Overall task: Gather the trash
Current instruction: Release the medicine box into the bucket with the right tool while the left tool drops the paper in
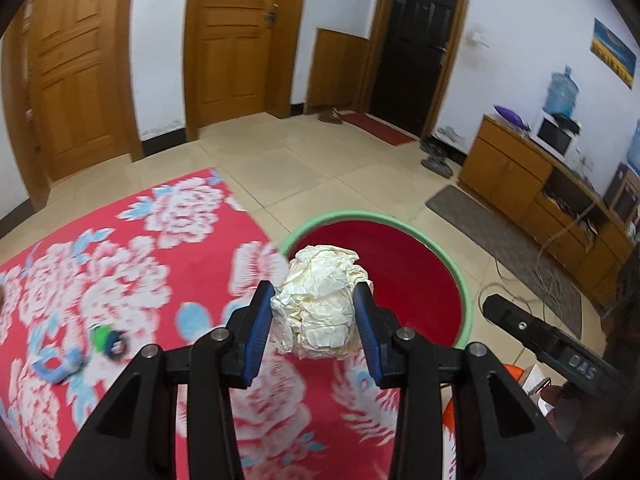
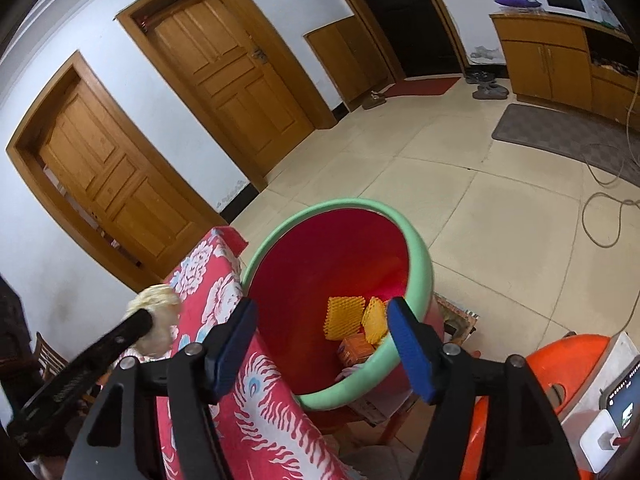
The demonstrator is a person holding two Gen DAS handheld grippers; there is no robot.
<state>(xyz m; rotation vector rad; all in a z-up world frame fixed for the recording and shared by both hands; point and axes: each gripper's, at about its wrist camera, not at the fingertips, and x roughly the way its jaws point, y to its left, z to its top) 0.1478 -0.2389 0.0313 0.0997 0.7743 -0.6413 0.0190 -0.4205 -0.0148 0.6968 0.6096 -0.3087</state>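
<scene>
My left gripper (image 1: pixel 314 312) is shut on a crumpled white paper ball (image 1: pixel 320 304) and holds it above the table edge, just before the red bin with a green rim (image 1: pixel 466 292). In the right wrist view the paper ball (image 2: pixel 156 320) shows at the left, still over the cloth beside the bin's green rim (image 2: pixel 420 264). My right gripper (image 2: pixel 320 344) is open and empty, over the bin's near rim. Inside the bin lie yellow spiky pieces (image 2: pixel 344 316) and an orange box (image 2: pixel 356 350).
A red floral cloth (image 1: pixel 132 280) covers the table; a small green and blue item (image 1: pixel 108 340) lies on it at the left. An orange stool (image 2: pixel 560 364) and a phone (image 2: pixel 624 400) are at the right. Cables (image 2: pixel 600 216) lie on the tiled floor.
</scene>
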